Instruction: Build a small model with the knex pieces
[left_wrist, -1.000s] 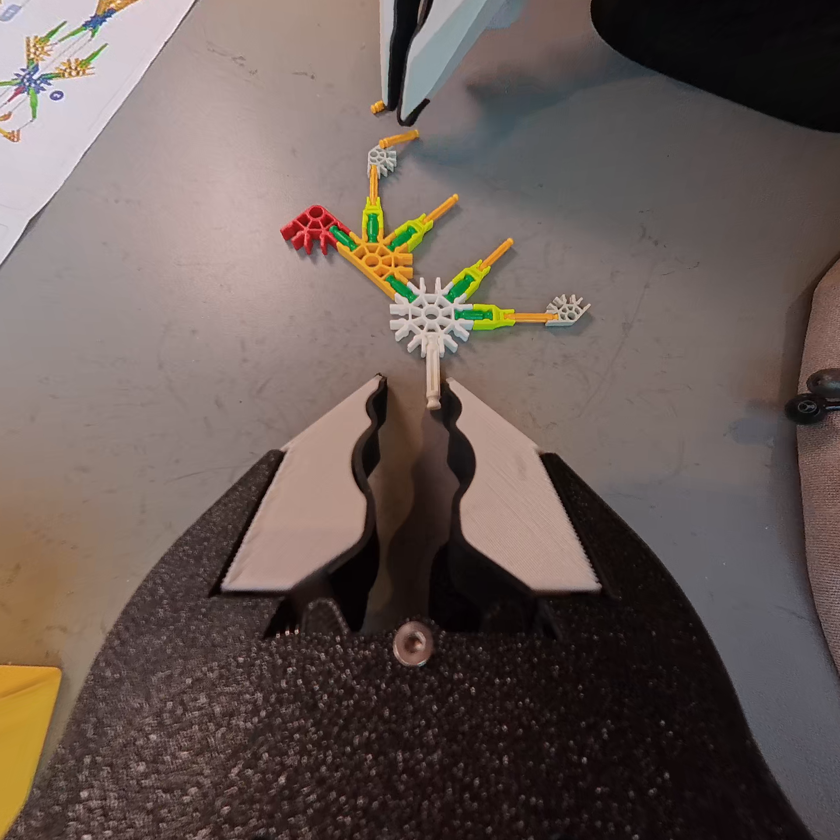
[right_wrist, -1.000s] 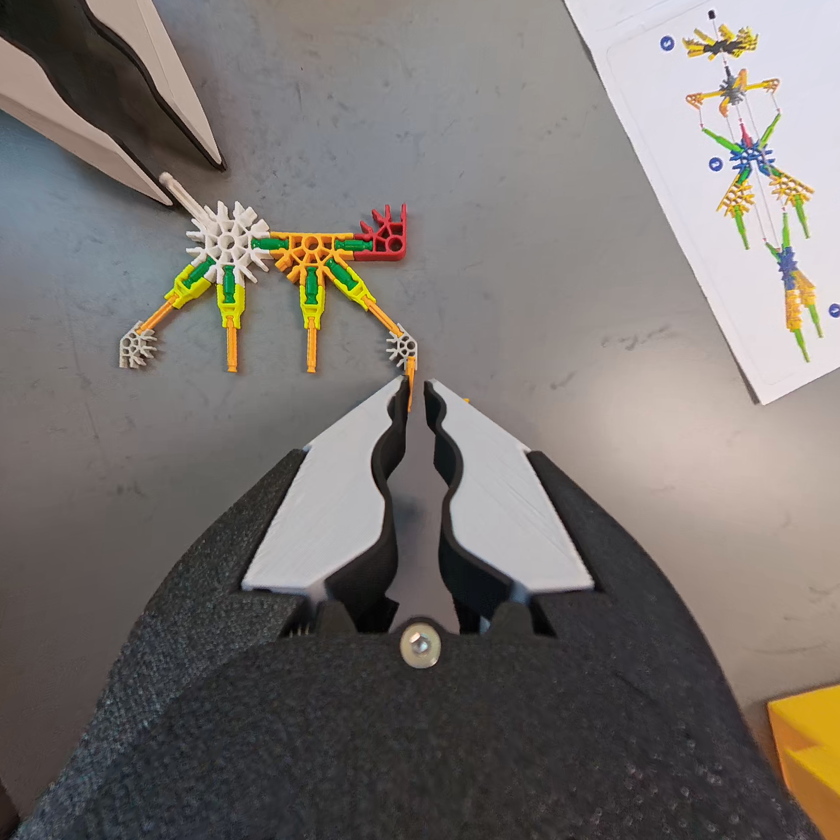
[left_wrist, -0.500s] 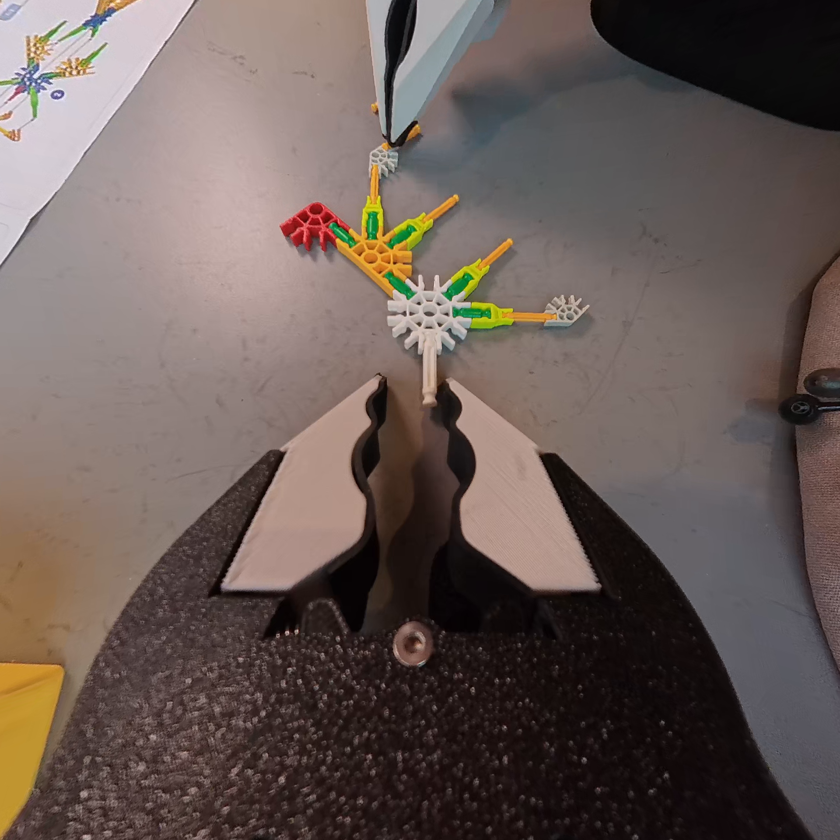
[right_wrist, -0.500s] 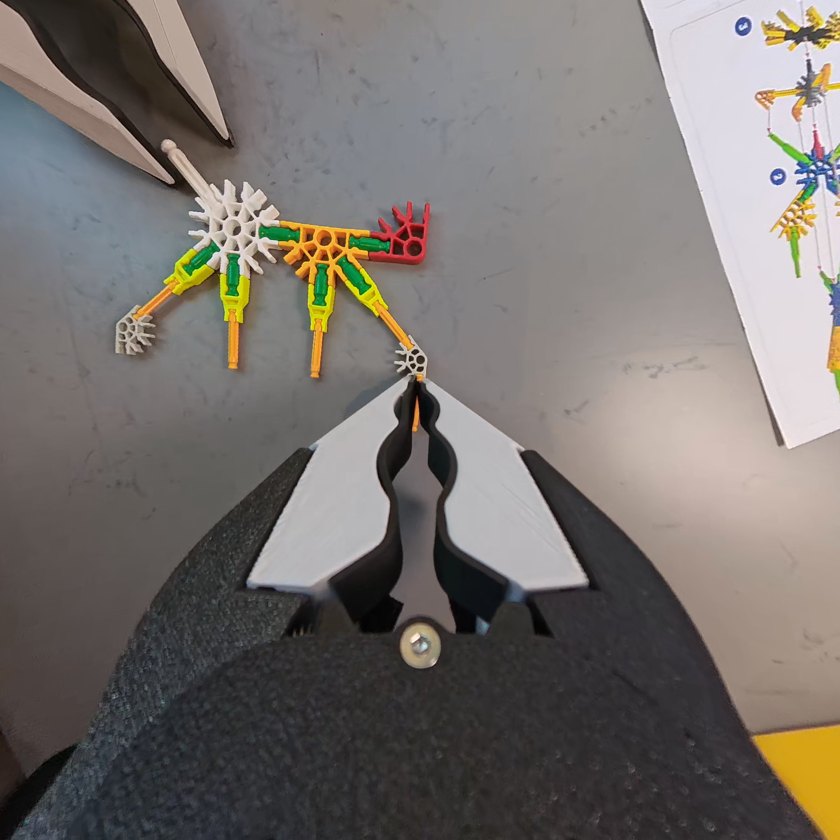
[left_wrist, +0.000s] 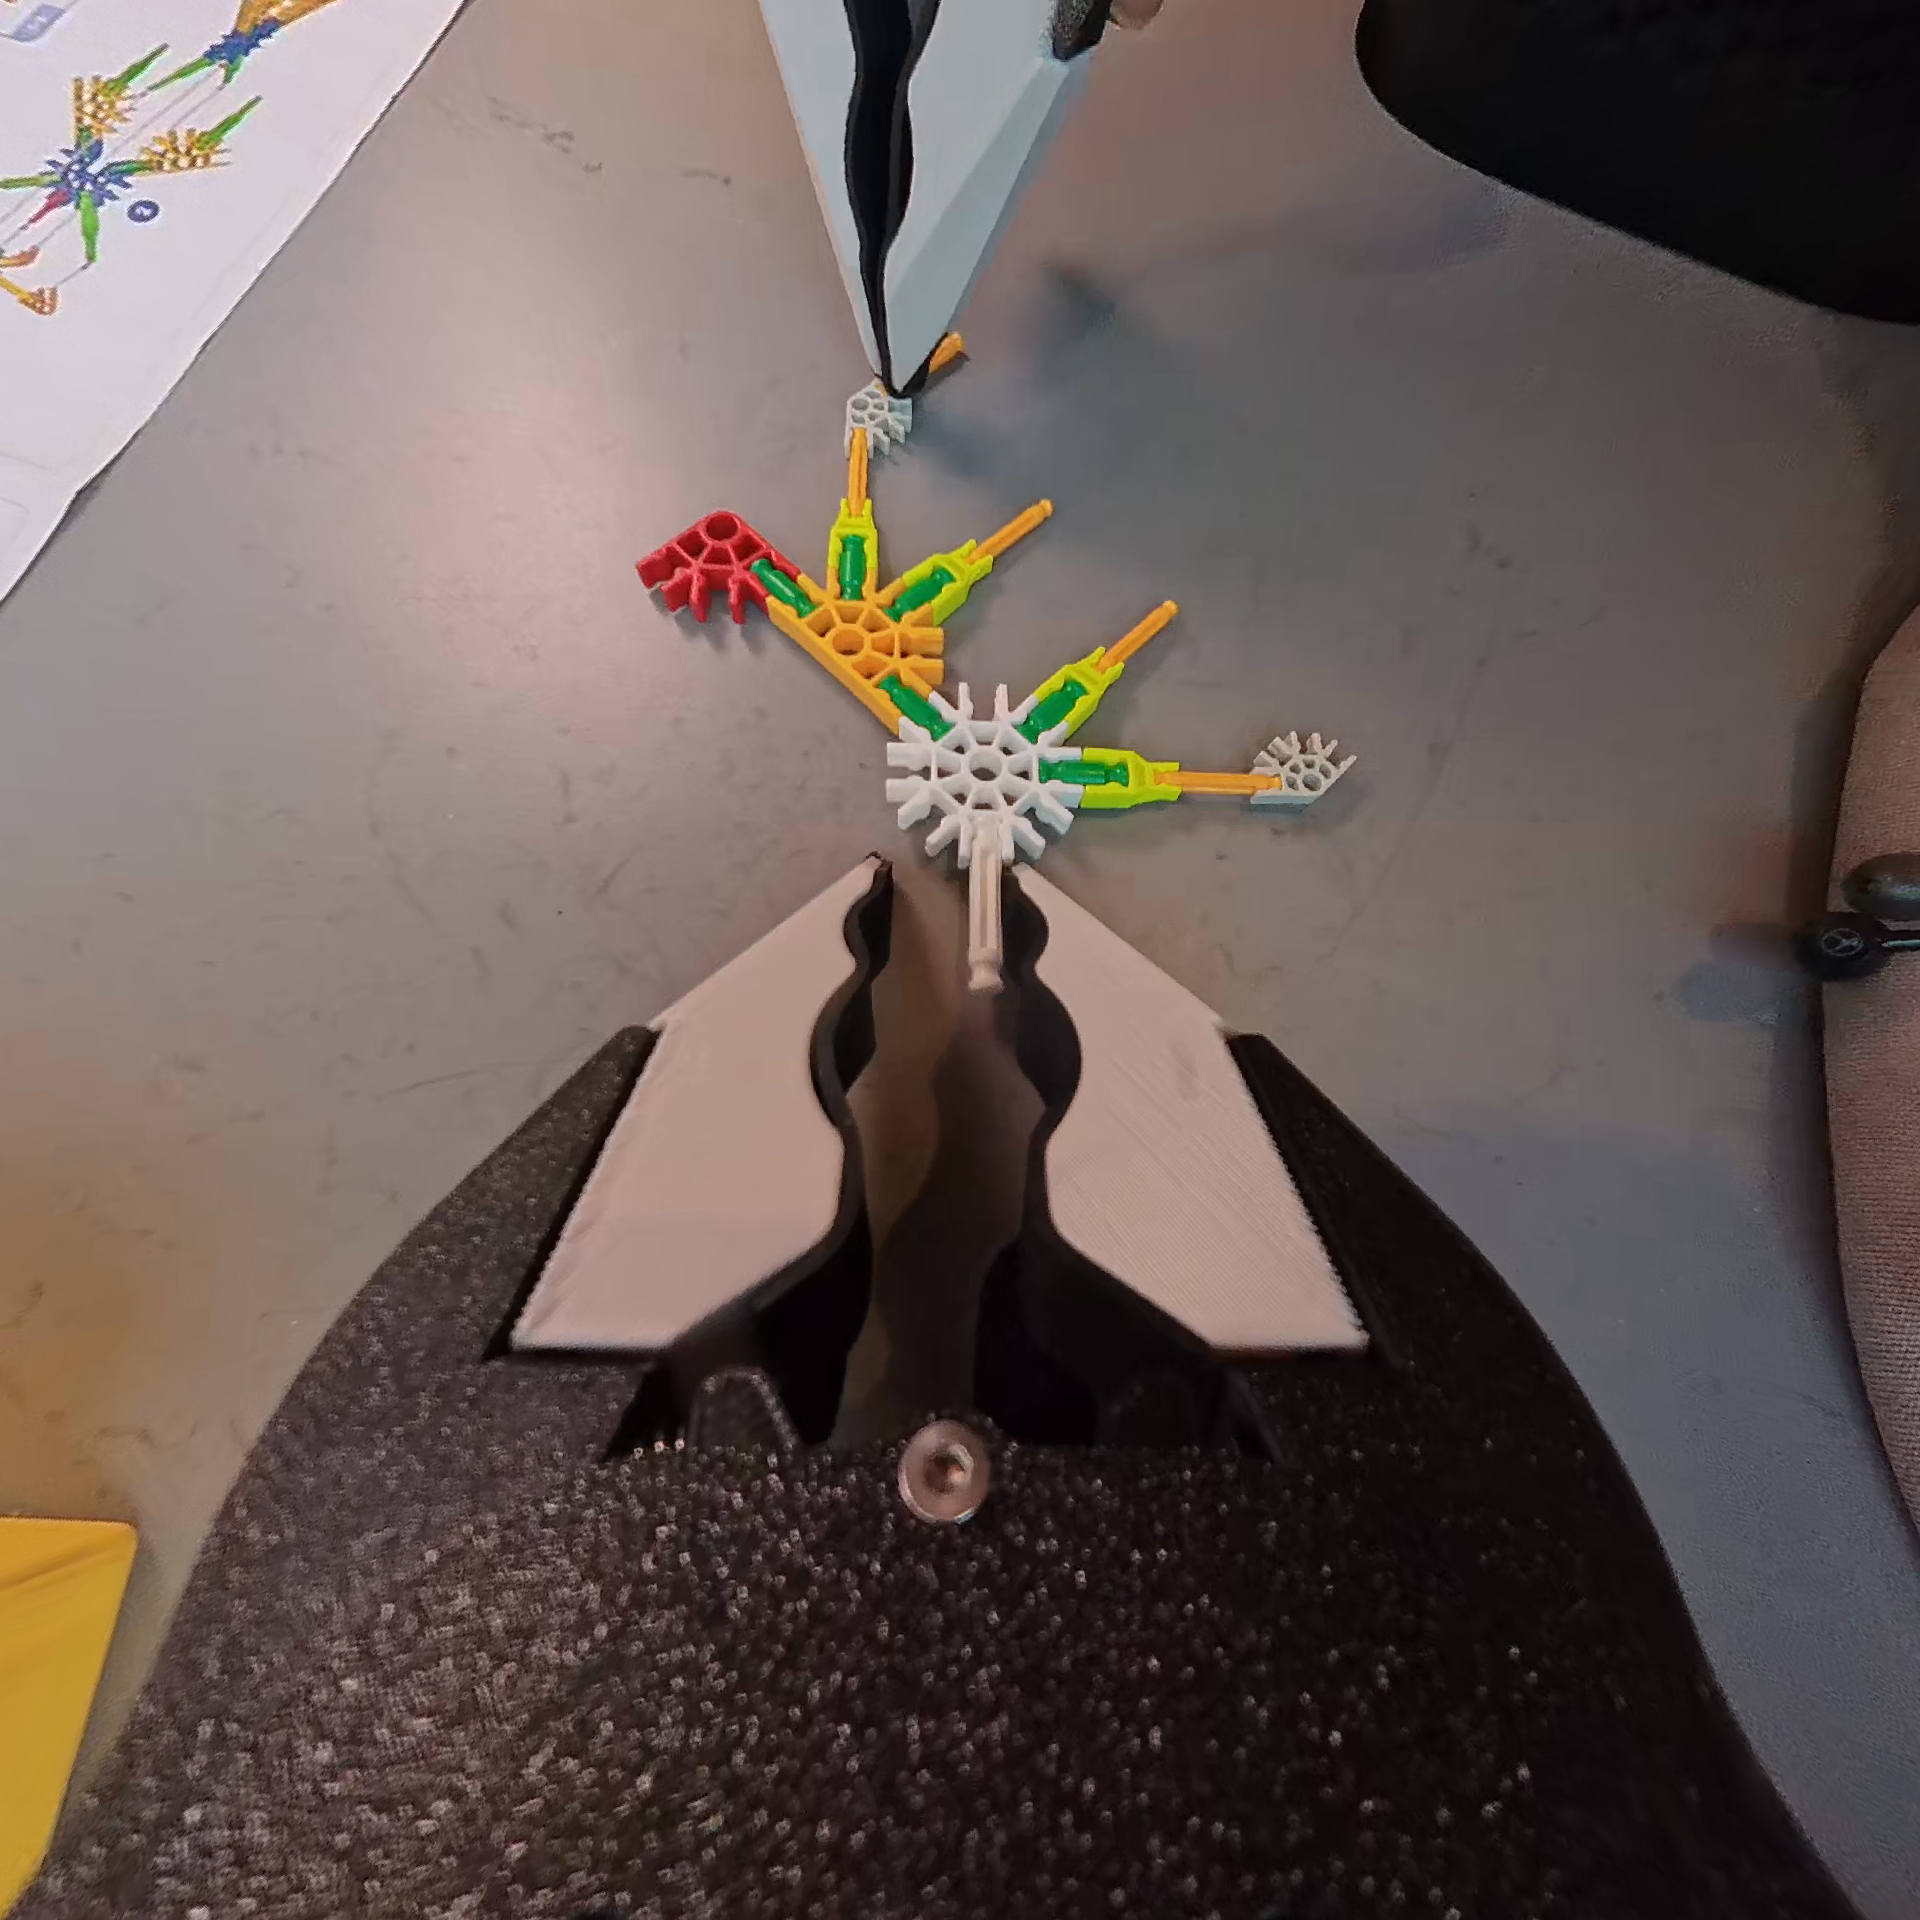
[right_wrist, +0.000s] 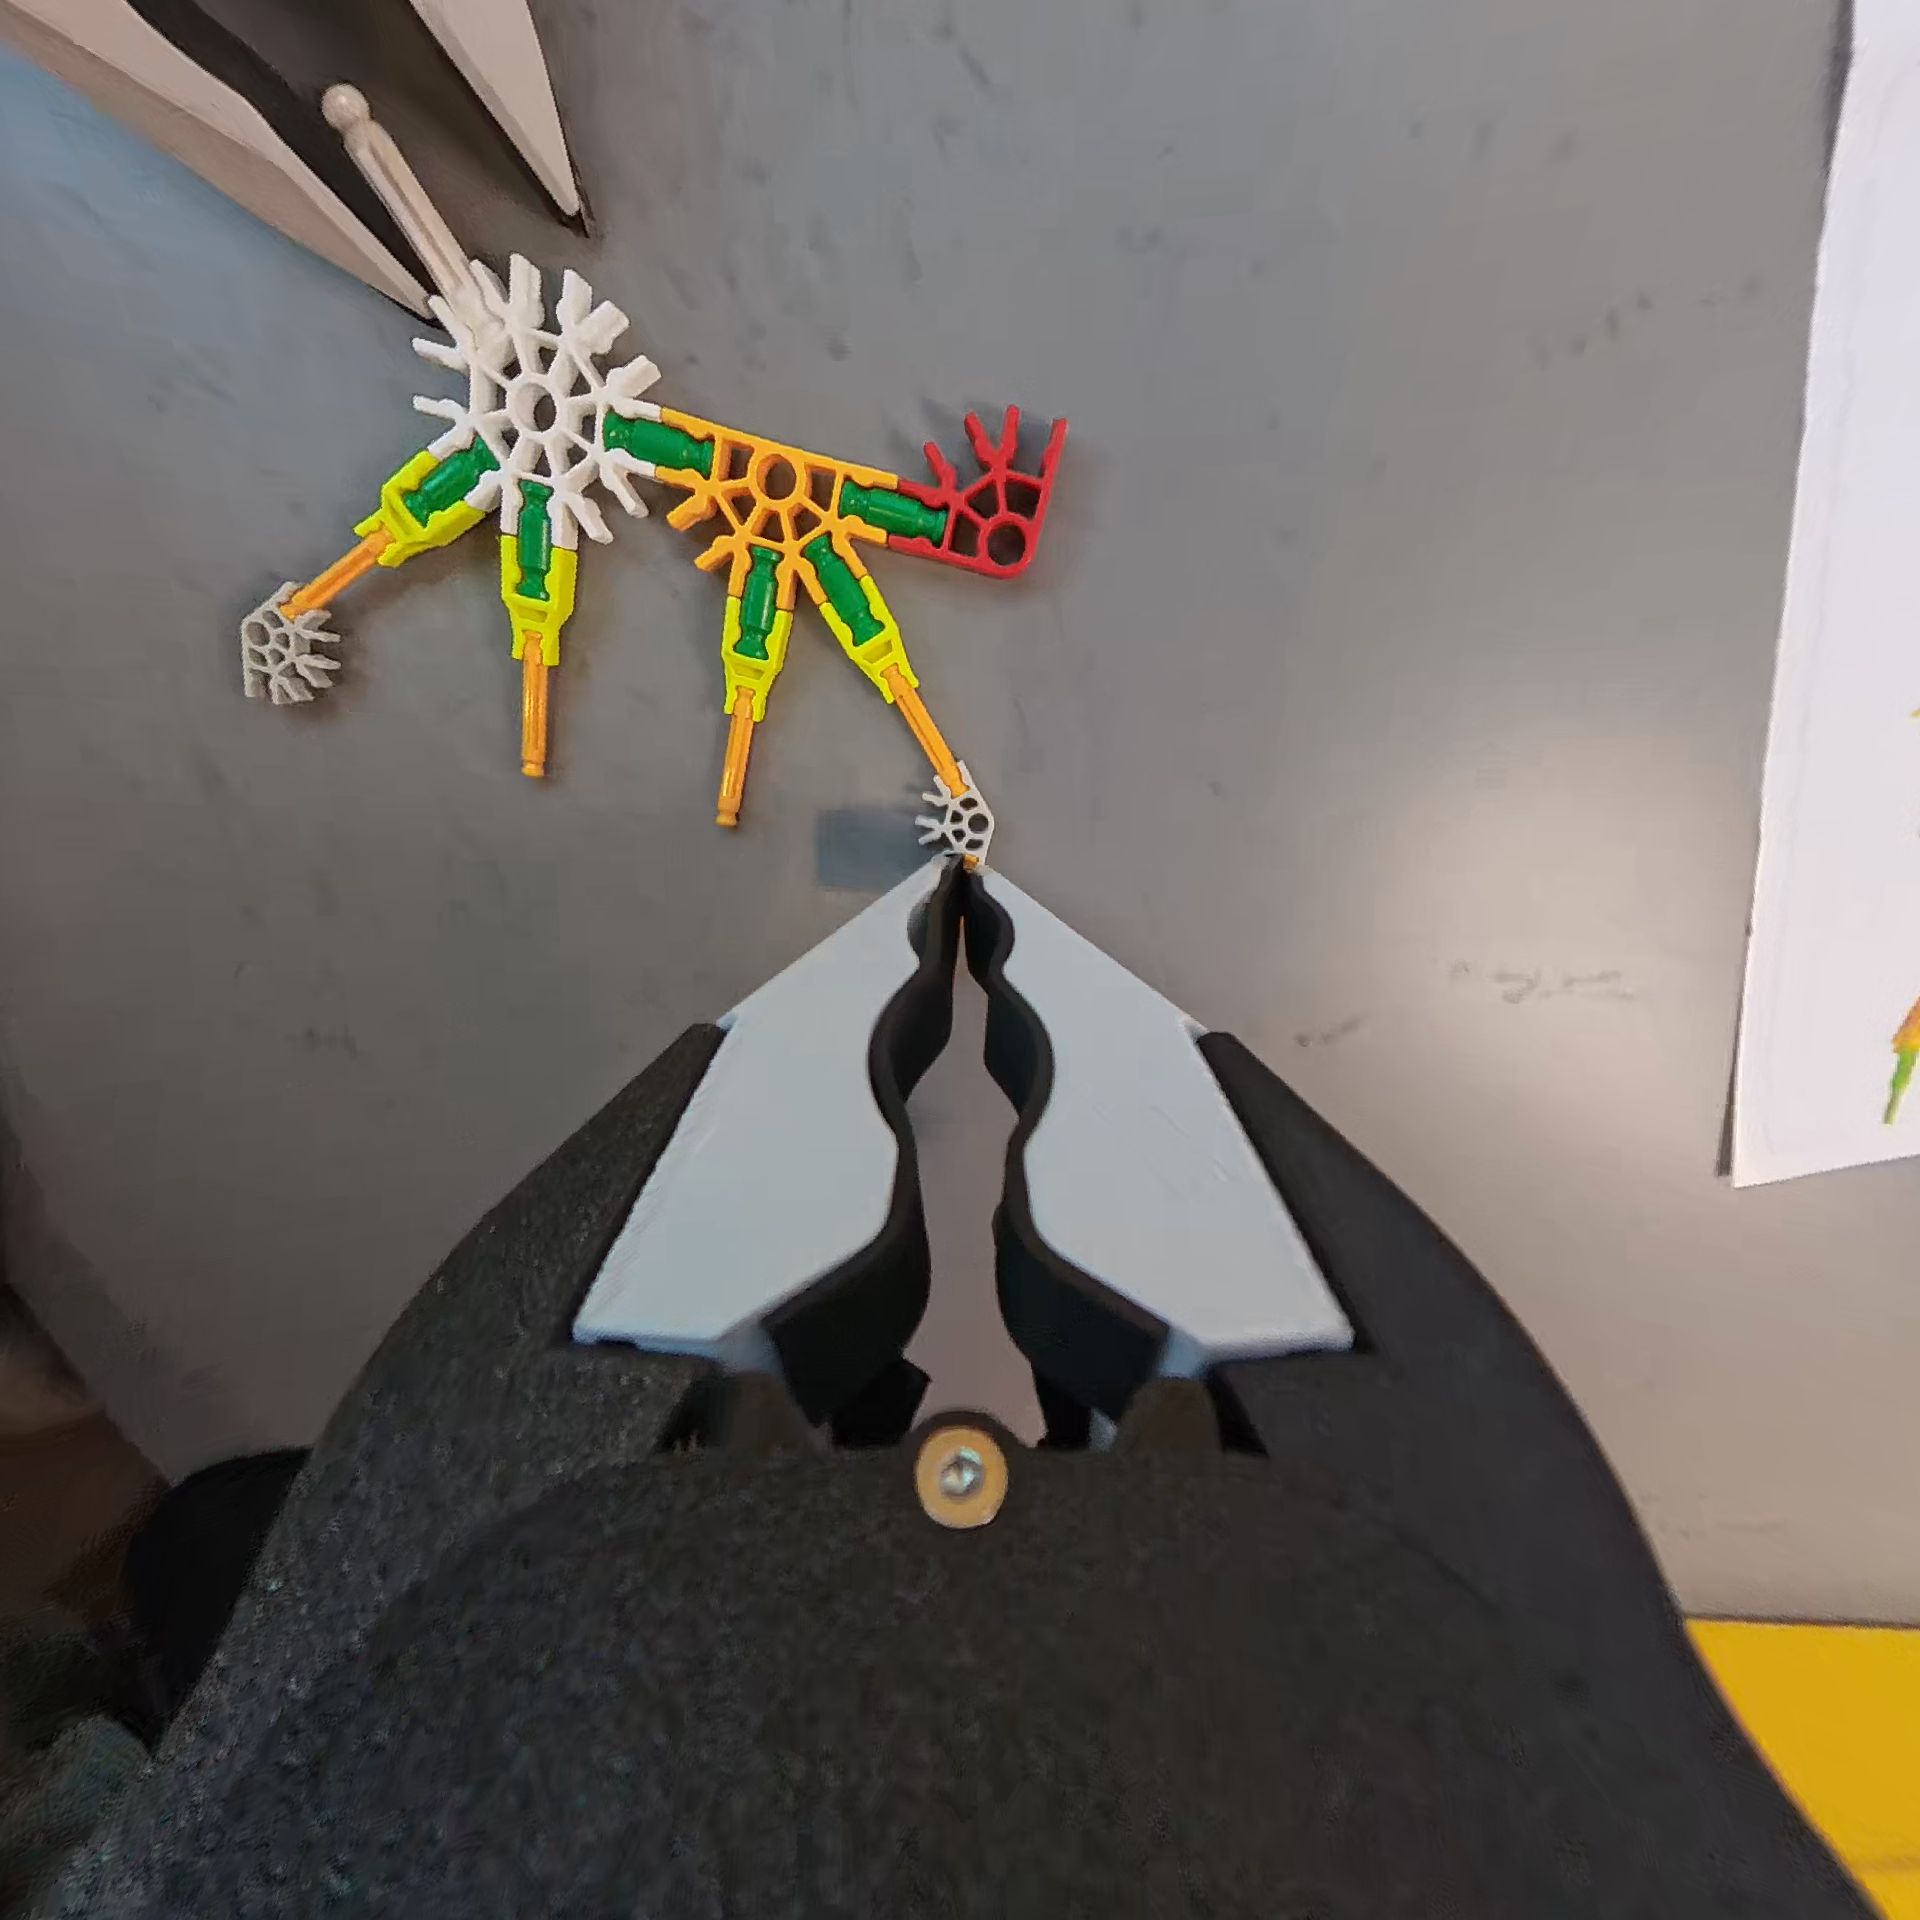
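Where the matte grey, lightly scratched surface (left_wrist: 364, 831) fills both views, a flat toy assembly of snap-together plastic rods and connectors (left_wrist: 914, 665) lies on it. A white snowflake-shaped hub (right_wrist: 535, 410) joins by a short green rod to an orange half-wheel connector (right_wrist: 774, 499), which joins to a red corner connector (right_wrist: 992, 504). Green rods in lime-yellow sleeves fan out from both hubs, ending in thin orange rods; two of these carry small grey fan-shaped connectors.

The left tongs (left_wrist: 951, 883), pale ribbed plastic wedges with wavy black rubber inner faces set in a black pebbled foam body, stand narrowly apart. A short white rod with a knobbed end (left_wrist: 984, 914) sticks out of the white hub and lies in that gap, close beside one finger; actual contact cannot be told.

The right tongs (right_wrist: 961, 873), of the same make, are pinched closed on a short orange rod (left_wrist: 943, 353) whose end is plugged into the small grey connector (right_wrist: 956, 816) at the near end of the assembly.

A white printed instruction sheet with coloured diagrams (left_wrist: 135, 208) lies off to one side. A yellow plastic piece (right_wrist: 1808, 1766) shows at a lower corner, and a beige fabric object (left_wrist: 1881, 1039) at the left view's right edge
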